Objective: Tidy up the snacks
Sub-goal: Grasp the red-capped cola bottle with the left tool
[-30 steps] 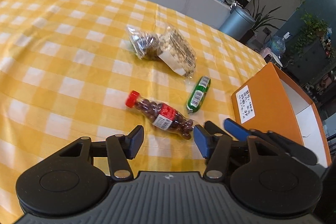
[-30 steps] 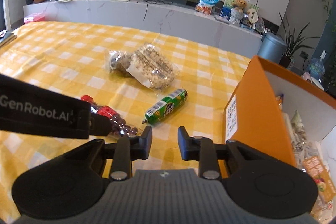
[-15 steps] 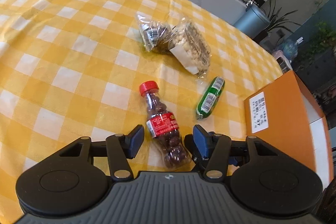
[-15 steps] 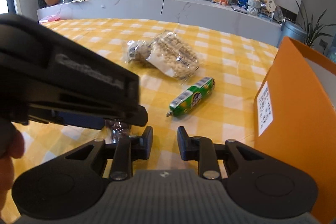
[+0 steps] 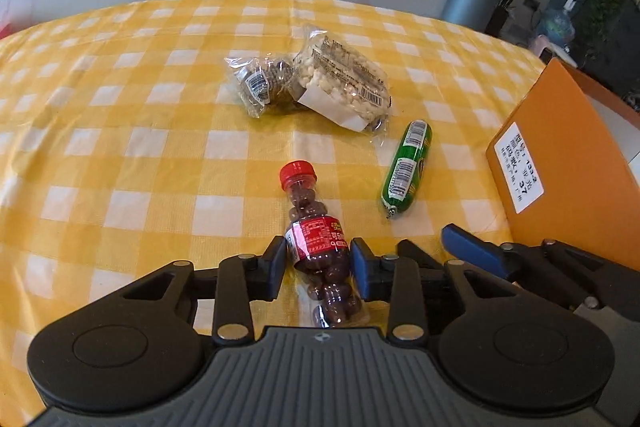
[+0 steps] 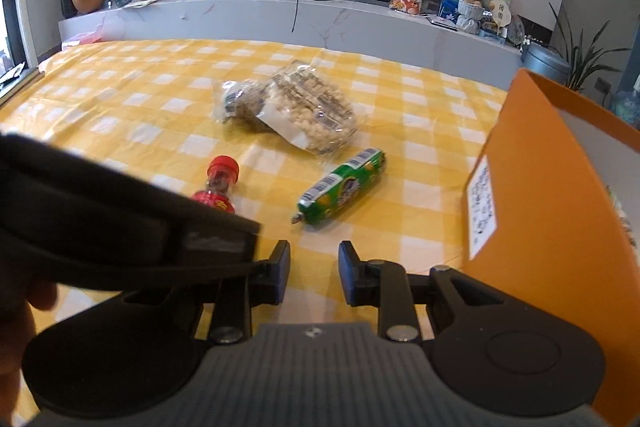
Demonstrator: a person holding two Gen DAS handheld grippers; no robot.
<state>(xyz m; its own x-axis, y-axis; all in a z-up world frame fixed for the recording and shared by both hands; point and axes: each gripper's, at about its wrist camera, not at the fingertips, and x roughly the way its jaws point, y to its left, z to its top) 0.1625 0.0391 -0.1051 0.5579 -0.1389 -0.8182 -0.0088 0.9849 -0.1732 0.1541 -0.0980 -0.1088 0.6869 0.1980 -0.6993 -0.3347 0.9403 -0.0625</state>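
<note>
- Left gripper point(image 5: 318, 269): we now straddle the lying candy bottle point(image 5: 320, 247) at its red label. A second ago the bottle lay askew ahead of our jaws; now it points straight away, red cap far from us, bottom end under the gripper body. The jaws have narrowed to about the bottle's width, pads at or just off the label; we cannot tell if they grip yet. The bottle rests on the checked worktop point(image 5: 120, 155).
- We judge the squeeze and lift come next. The round, slick plastic could roll or slip.
- Middle of the worktop: dark snack bag point(image 5: 264, 85) touching the pale puffed-snack bag point(image 5: 344, 87); green sausage stick point(image 5: 408, 169) just beside the bottle, apart from it. None has moved.
- Right gripper point(image 6: 314, 273): jaws part open, holding nothing, hovering low between bottle and box.
- Far right: orange box point(image 6: 540, 195), open-topped, some packets already inside. Four snacks remain outside.
</note>
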